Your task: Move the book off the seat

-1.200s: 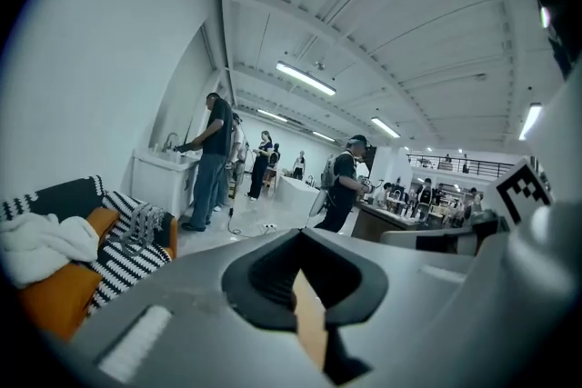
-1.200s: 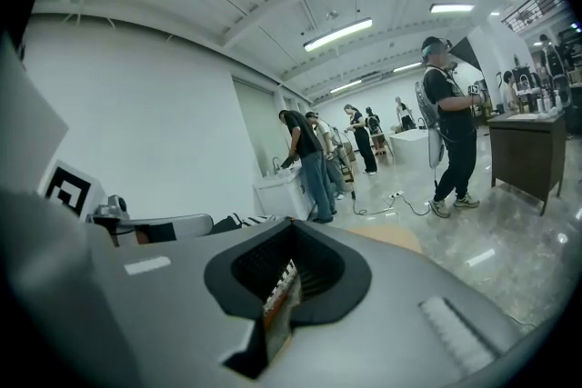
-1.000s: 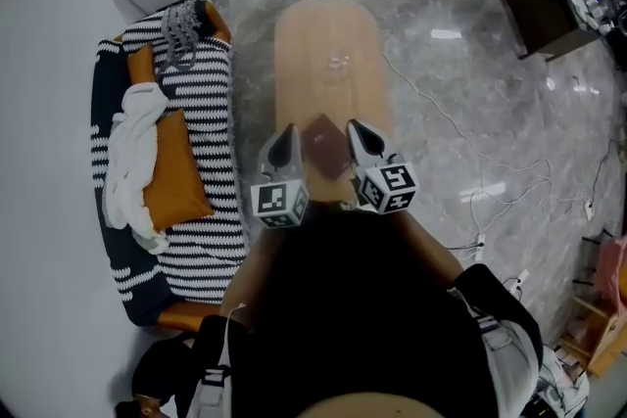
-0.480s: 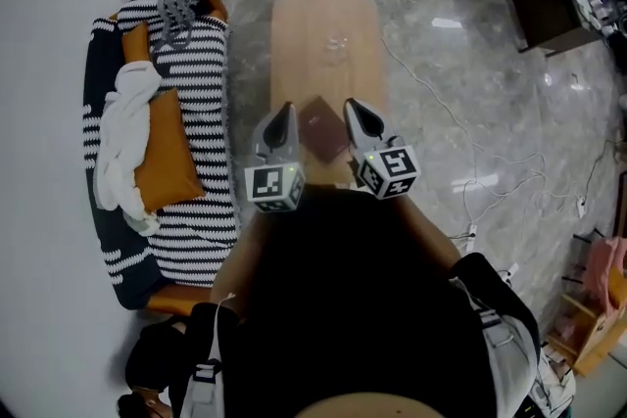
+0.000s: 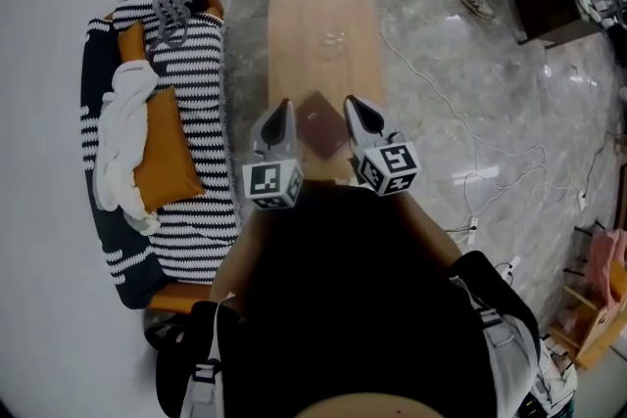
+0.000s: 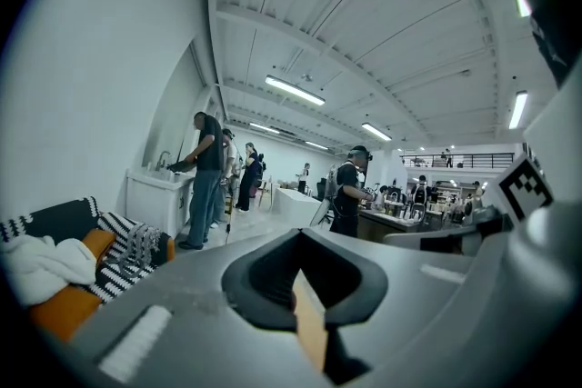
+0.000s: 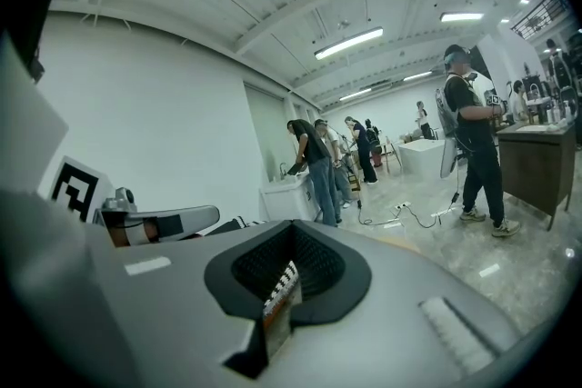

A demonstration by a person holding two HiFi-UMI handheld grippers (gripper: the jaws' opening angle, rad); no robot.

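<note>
The book (image 5: 321,124) lies on the table (image 5: 323,15) at frame centre, off the sofa (image 5: 201,113) at left, so we judge the move done. Our left gripper (image 5: 282,113) and right gripper (image 5: 358,111) flank it, closed and empty.

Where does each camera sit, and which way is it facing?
Head view: on the head, steeply down at book, wooden top; torso, left tongs, right tongs show.
Left gripper view: on left tongs, facing standing people; own shut tongs show.
Right gripper view: on right tongs, same heading; shut tongs show.
Shared: striped sofa, head and left gripper views.
</note>
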